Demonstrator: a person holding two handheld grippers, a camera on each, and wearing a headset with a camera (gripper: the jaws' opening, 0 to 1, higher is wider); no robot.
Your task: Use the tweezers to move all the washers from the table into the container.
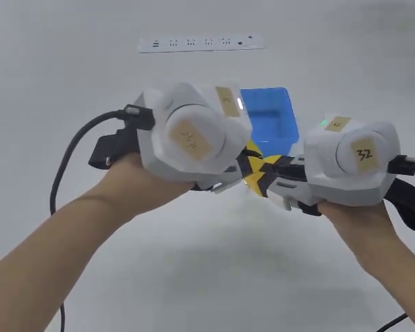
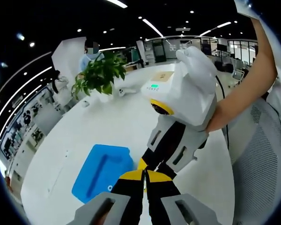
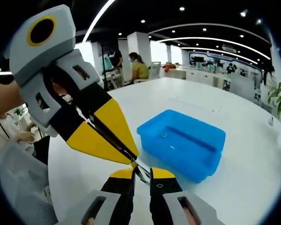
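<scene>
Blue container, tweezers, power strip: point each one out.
blue container (image 3: 171, 153), right gripper view, near side wall.
tweezers (image 3: 139, 171), right gripper view, tip end.
power strip (image 1: 200, 43), head view, middle of casing.

Gripped tweezers (image 3: 140, 172); washer (image 3: 164, 135) inside blue container (image 3: 174, 157)

Left tongs (image 3: 131, 157), right tongs (image 3: 141, 173) closed, tip-to-tip

The left claw (image 2: 144, 177) and right claw (image 3: 141, 174) match: white housings, black arms, yellow tips and tan labels. The right claw's housing also shows a green light. The tweezers (image 3: 117, 143) are dark. The container (image 3: 182, 143) is bright blue, with a small grey washer (image 3: 164, 135) inside. The counter (image 1: 194, 263) and power strip (image 1: 200, 43) are white, the cable (image 1: 76, 149) is black, and the potted plant (image 2: 99, 75) is green.
</scene>
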